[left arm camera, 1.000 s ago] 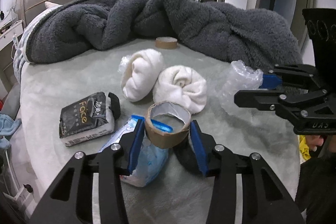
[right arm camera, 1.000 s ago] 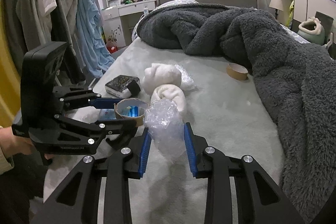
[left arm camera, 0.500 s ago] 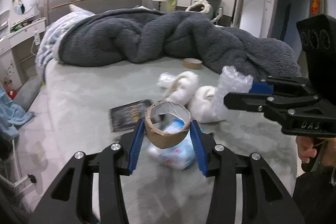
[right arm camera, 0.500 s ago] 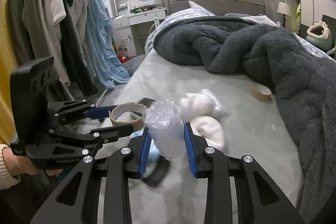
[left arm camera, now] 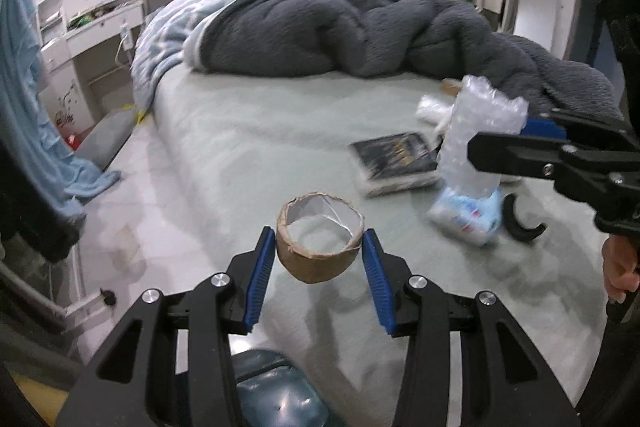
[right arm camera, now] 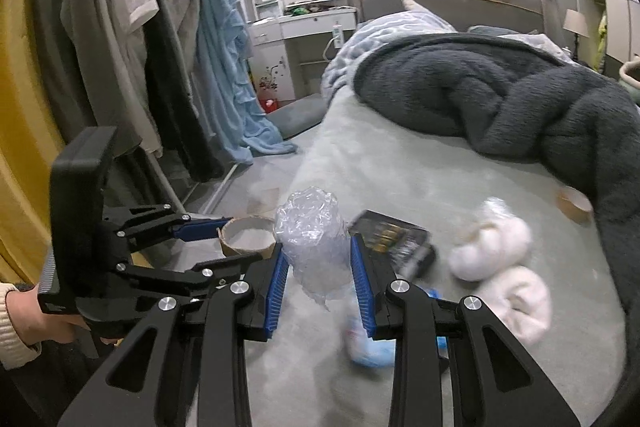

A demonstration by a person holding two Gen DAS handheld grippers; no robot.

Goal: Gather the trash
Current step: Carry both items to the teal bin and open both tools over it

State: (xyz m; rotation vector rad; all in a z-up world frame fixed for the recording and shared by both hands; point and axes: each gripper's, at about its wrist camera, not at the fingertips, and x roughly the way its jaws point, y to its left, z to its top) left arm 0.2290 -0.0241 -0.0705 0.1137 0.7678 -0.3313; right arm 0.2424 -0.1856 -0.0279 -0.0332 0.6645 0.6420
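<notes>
My left gripper (left arm camera: 319,254) is shut on an empty cardboard tape roll (left arm camera: 319,245) and holds it above the bed's near left corner. My right gripper (right arm camera: 319,269) is shut on a crumpled piece of clear bubble wrap (right arm camera: 314,241), also lifted off the bed. In the left wrist view the bubble wrap (left arm camera: 482,143) and the right gripper's fingers (left arm camera: 516,151) show at the right. In the right wrist view the tape roll (right arm camera: 247,237) sits just left of the bubble wrap. A black tissue pack (left arm camera: 396,163), a blue-white packet (left arm camera: 466,219) and two white rolled cloths (right arm camera: 490,247) lie on the bed.
A dark grey blanket (left arm camera: 360,31) is heaped across the far bed. A second tape roll (right arm camera: 574,205) lies by the blanket. A black hook-shaped piece (left arm camera: 520,225) lies on the bed. Clothes hang on a rack (right arm camera: 132,47) at the left. A blue container (left arm camera: 276,395) sits below my left gripper.
Both grippers have lifted and swung left, away from the pile of items, each keeping its object. The view now takes in the bedside floor and clothes rack.
</notes>
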